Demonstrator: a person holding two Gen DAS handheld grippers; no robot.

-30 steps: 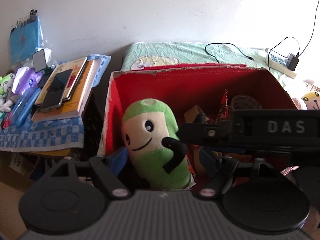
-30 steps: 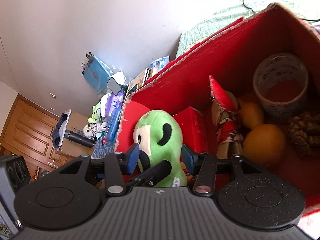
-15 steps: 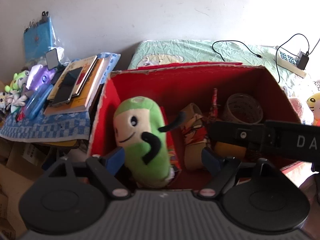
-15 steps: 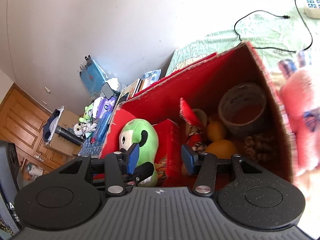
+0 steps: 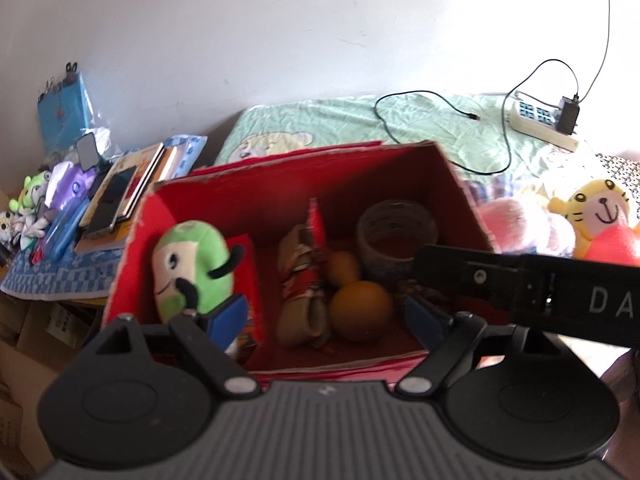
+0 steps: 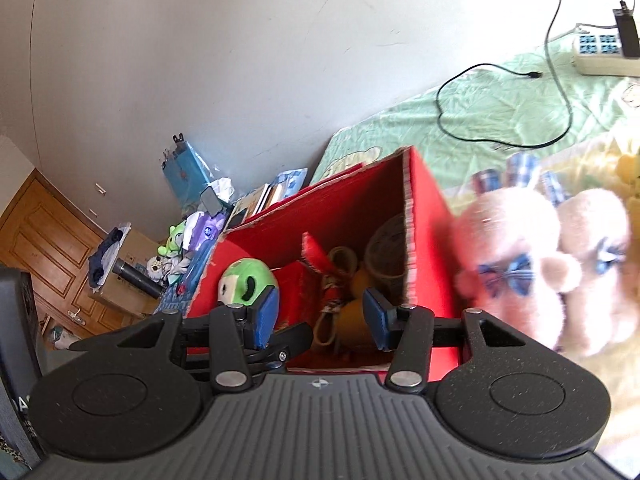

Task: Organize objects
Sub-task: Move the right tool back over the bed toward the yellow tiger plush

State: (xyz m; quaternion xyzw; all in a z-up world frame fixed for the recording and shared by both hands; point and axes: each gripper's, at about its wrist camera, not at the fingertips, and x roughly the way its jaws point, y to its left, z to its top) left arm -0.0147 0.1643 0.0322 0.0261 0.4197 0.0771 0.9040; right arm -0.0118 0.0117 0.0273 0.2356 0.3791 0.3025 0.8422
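Observation:
A red cardboard box [image 5: 304, 168] stands open on the bed. A green plush toy [image 5: 190, 268] lies inside at its left end, also seen in the right wrist view [image 6: 246, 286]. Beside it are a small red carton [image 5: 246, 272], a rolled cloth bundle [image 5: 302, 292], two oranges [image 5: 360, 310] and a tape roll [image 5: 394, 236]. My left gripper [image 5: 326, 318] is open and empty above the box's near side. My right gripper [image 6: 320, 318] is open and empty, above the box's near right corner [image 6: 420, 240]. Pink plush slippers [image 6: 536, 272] lie right of the box.
A yellow tiger plush [image 5: 596, 220] lies on the bed at right. A power strip [image 5: 540, 126] with cables sits at the back. A side table at left holds stacked books [image 5: 124, 196], small toys and a blue cloth. A wooden door [image 6: 44, 248] stands far left.
Both grippers have pulled up and back from the box. The green plush, earlier between the fingers, now lies free inside the box. The right view has swung toward the pink slippers.

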